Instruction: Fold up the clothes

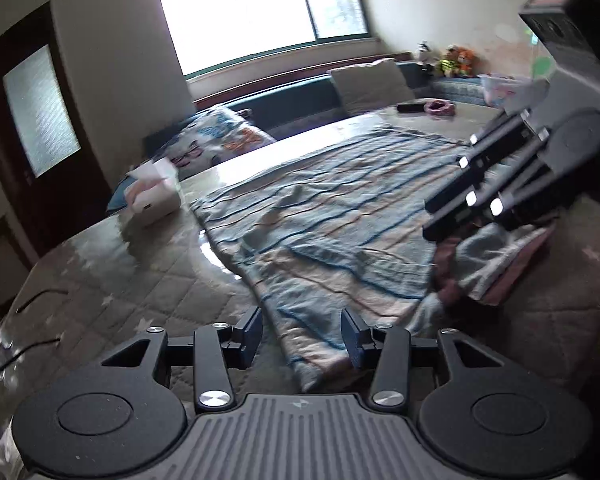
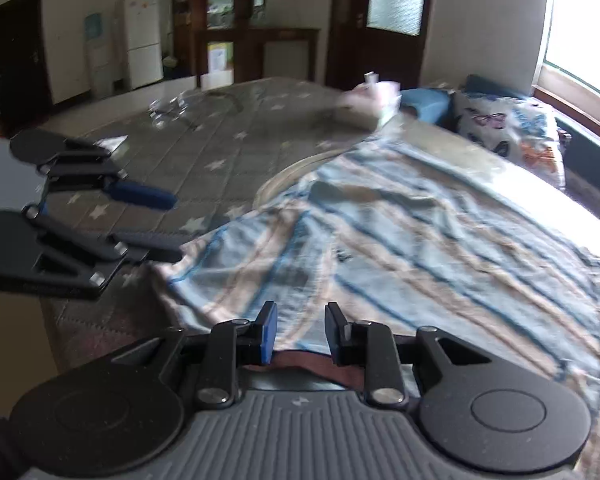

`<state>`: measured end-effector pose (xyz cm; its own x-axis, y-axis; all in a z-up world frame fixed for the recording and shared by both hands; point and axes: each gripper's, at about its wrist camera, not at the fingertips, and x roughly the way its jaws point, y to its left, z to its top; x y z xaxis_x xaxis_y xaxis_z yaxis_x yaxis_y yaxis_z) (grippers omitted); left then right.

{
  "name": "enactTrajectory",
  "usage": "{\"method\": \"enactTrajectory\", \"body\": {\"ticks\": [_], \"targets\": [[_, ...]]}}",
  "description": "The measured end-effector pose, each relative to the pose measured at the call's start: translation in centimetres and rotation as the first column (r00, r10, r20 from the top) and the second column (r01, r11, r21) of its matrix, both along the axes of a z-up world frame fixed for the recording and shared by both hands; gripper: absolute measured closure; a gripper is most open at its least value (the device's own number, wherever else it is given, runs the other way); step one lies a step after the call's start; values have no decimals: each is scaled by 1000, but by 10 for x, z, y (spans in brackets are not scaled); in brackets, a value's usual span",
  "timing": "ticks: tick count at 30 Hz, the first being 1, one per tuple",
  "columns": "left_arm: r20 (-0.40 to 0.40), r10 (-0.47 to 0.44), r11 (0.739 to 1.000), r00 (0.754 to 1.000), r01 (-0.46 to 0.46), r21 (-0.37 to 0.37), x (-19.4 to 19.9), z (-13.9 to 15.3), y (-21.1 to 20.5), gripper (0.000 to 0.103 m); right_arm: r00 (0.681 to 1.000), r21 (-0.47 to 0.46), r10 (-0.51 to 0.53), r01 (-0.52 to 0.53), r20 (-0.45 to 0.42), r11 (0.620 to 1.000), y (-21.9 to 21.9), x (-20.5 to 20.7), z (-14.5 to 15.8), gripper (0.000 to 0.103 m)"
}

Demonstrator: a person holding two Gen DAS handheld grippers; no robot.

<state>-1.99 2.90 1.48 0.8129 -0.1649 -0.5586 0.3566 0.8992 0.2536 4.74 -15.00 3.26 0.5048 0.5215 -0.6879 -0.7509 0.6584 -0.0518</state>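
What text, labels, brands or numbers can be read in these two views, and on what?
None is readable.
Small embossed emblem on left tongs body: a mark, no letters.
Same emblem on right tongs body: no letters.
Papers on the white fridge: too blurred to read.

A wide window (image 1: 260,12) floods the room with white daylight above a dark wooden sill. Pale walls (image 1: 112,40) meet a dark door (image 1: 40,112) with a frosted pane. A grey quilted, star-printed surface (image 2: 228,148) fills the middle. Beyond stand a white fridge (image 2: 142,38) and a dark wooden cabinet (image 2: 256,44).
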Motion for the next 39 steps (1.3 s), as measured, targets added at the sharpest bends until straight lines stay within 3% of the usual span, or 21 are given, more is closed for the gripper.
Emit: {"method": "enactTrajectory", "body": {"ticks": [9,19,25,33,36,39], "targets": [[-37,-146,985,989,149,88,-11,-14,-23,55,991,-122,-119,125,54,985,-76,-13,16,71],[-81,-167,973,983,177,145,-4,-20,-25,55,984,-229,-173,176,36,957,-138,-31,-2,62],[-87,-166,969,982,179,168,2,-20,-29,55,990,-263,-127,138,58,955,-145,-29,-11,52],[-89,-161,968,983,175,181,9,-20,-30,55,993,-267,-89,106,75,958,-149,-16,-17,51],[-98,-159,969,982,174,177,9,-19,-29,56,997,-254,-70,72,18,964,-158,-15,-15,52],[-107,-158,969,982,175,174,10,-18,-28,56,999,-279,-37,47,39,959,-161,-19,-15,51]]}}
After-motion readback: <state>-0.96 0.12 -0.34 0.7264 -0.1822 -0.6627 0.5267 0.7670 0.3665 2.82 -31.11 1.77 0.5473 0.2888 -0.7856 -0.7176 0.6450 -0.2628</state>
